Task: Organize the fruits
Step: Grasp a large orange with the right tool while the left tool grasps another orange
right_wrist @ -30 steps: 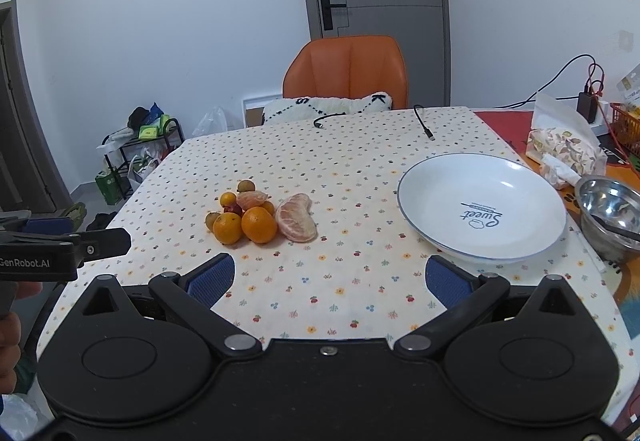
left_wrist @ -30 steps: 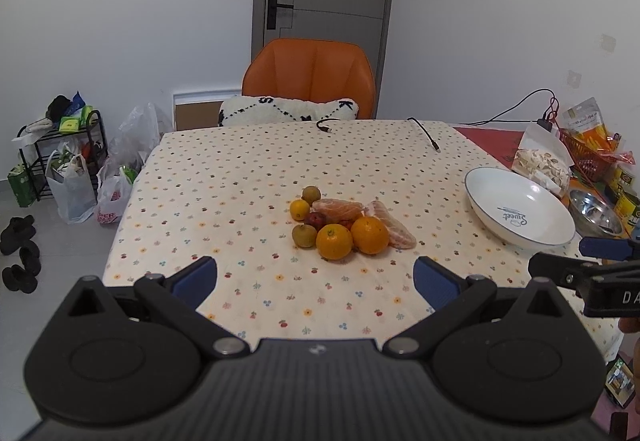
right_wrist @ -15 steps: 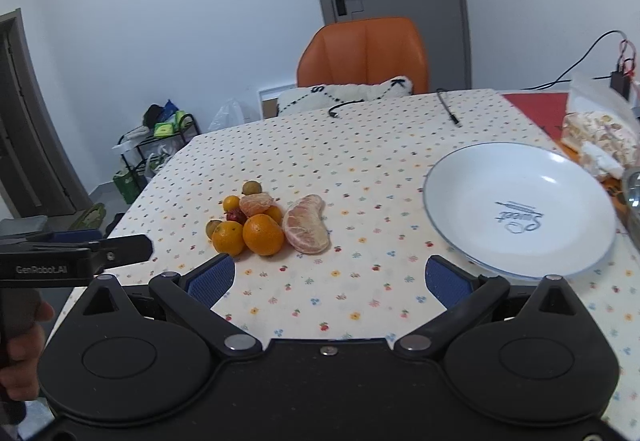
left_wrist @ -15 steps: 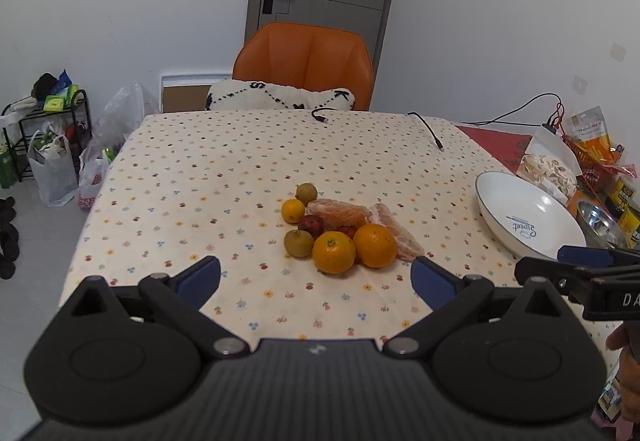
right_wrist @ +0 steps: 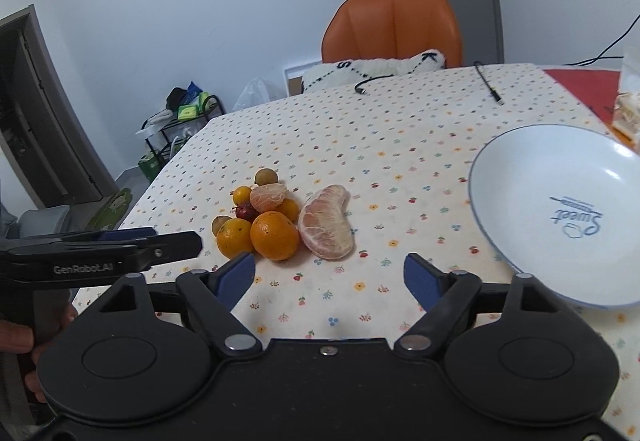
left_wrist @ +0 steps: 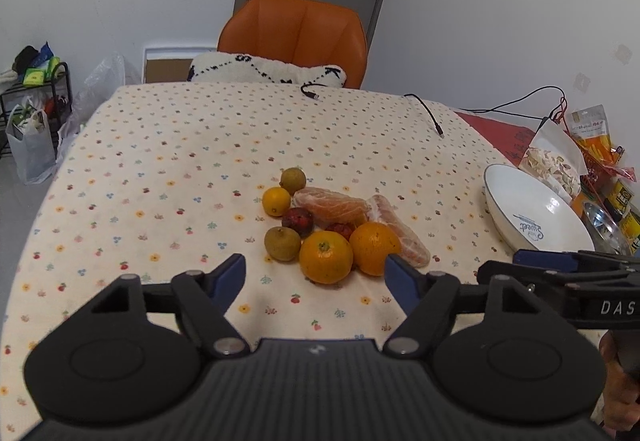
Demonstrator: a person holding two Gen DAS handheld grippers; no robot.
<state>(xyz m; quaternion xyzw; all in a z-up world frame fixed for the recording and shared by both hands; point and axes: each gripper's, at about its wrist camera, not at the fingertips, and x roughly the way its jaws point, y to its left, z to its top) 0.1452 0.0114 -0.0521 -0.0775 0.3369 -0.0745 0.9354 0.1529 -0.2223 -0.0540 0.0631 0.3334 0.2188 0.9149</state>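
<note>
Over the preceding second both grippers advanced toward the fruit pile (left_wrist: 328, 225). The left gripper (left_wrist: 316, 277) stood wide and empty, oranges (left_wrist: 326, 256) just ahead. The right gripper (right_wrist: 330, 277), equally wide, faced the pomelo segment (right_wrist: 328, 227); white plate (right_wrist: 520, 265) to its right, empty.

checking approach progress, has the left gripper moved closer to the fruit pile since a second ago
Yes. The left gripper has come forward toward the fruit pile: its fingertips now flank the nearest orange, and the table's near edge has dropped out of view.

Black grippers (left_wrist: 316, 275) (right_wrist: 330, 275), blue finger pads (left_wrist: 230, 273), white "GenRobot.AI" lettering
</note>
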